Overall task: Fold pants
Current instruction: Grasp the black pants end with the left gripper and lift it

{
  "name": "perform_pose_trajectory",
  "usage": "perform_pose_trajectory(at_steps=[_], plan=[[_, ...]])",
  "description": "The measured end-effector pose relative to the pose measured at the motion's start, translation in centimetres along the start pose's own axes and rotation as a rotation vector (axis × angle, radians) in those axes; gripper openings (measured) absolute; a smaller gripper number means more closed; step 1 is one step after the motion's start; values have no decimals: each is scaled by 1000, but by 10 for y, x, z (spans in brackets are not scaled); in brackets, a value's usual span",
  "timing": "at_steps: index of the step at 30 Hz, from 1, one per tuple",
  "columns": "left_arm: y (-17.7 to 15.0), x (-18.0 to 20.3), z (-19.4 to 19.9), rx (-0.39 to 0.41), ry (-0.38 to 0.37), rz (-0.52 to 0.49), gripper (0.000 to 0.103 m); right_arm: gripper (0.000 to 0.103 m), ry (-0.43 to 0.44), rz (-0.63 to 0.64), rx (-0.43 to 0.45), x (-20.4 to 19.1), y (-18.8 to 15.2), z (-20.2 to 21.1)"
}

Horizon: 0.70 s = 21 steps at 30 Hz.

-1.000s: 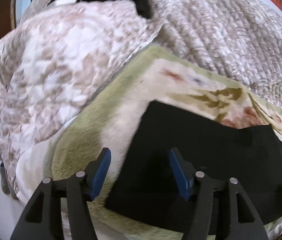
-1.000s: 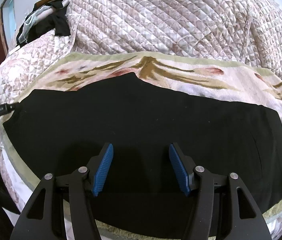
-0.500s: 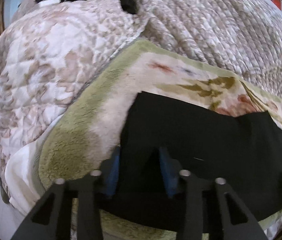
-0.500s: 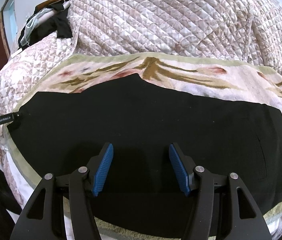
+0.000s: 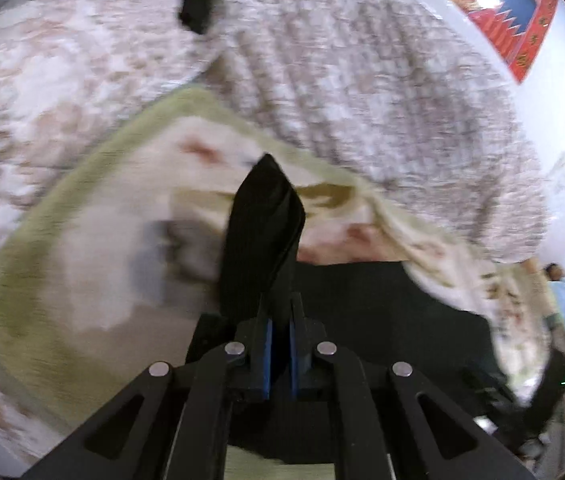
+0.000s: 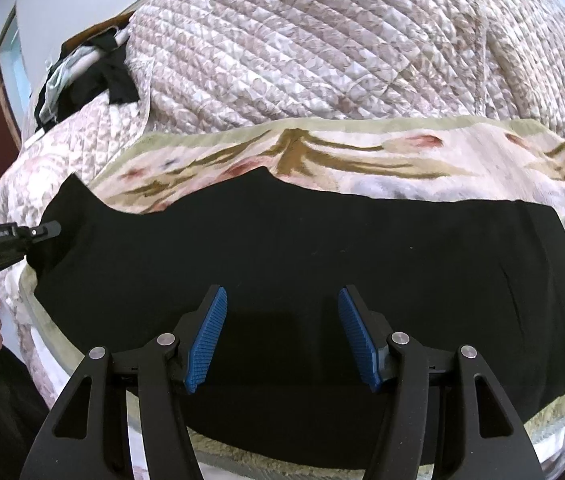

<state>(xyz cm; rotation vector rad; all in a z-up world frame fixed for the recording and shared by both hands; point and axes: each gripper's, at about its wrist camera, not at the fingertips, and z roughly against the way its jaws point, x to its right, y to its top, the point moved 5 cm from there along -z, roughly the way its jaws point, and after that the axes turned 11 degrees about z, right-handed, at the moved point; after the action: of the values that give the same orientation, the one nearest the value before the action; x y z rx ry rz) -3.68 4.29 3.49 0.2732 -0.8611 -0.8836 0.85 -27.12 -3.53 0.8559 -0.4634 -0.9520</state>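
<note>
No readable text in either view

The red wall hanging [image 5: 522, 12] carries gold signs, too blurred to read (they look like characters). The left gripper [image 6: 44, 229] has a small white label on its arm in the right wrist view, too small to read.

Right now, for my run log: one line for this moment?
left gripper: shut on black pants, end lifted | right gripper: open above pants

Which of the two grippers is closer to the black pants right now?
Left. The left gripper is clamped on an end of the black pants; its jaws have just been closing. The right gripper hovers open above the pants' middle.
</note>
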Motion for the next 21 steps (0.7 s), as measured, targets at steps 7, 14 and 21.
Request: perform_pose_trajectory(at_steps=[7, 14, 21], plan=[[-39, 89, -49, -144, -165, -66, 7, 59, -24, -56, 16, 18, 1, 9], [-99, 129, -104, -349, -213, -119, 8, 59, -41, -149, 2, 47, -7, 14], [-85, 128, -76, -334, -295, -119, 21, 59, 20, -210, -1, 53, -11, 12]])
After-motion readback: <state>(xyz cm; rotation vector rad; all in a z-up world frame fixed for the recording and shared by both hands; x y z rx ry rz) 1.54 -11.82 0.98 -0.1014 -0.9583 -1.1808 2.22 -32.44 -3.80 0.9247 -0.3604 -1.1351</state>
